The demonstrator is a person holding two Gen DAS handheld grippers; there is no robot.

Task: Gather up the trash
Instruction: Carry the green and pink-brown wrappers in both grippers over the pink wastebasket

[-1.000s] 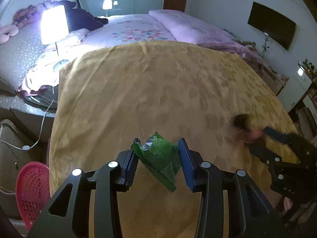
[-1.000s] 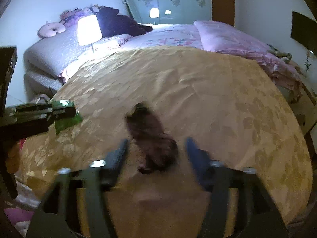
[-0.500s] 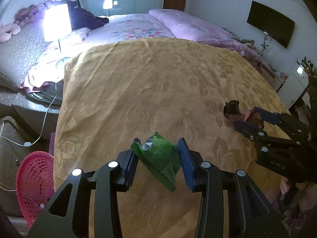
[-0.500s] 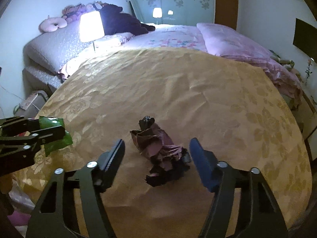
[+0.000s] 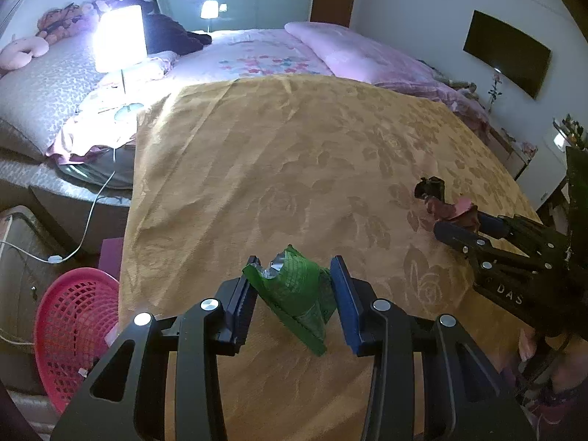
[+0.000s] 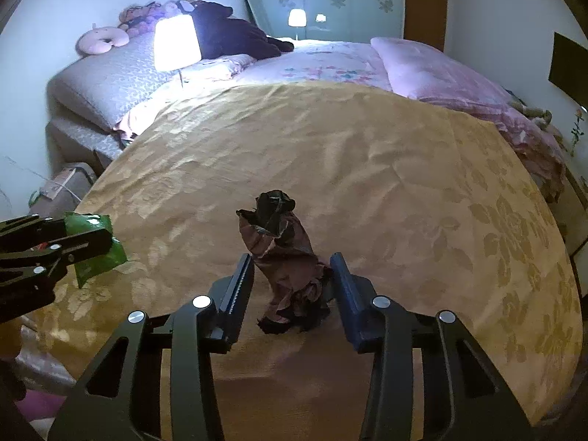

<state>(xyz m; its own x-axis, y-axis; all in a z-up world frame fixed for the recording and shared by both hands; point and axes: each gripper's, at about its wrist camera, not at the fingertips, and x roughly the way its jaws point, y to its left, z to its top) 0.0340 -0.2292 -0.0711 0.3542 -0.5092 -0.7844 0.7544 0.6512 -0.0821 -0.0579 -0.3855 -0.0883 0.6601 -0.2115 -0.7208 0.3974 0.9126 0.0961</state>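
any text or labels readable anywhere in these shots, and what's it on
"DAS" in pale letters on the black body of the right gripper, seen in the left wrist view.
The green wrapper held in the left gripper has print too small to read.
The dark red wrapper shows no legible text.

Dim room, lit mainly by a blown-out lamp [image 5: 119,38] at the bedside, with a smaller glow reflected on the wardrobe [image 5: 209,9]. Strong fisheye bending and dark vignetting at the corners. Bedspread [image 5: 294,169] evenly lit and sharp; soft shadow near the lower edge. No motion blur in either view.
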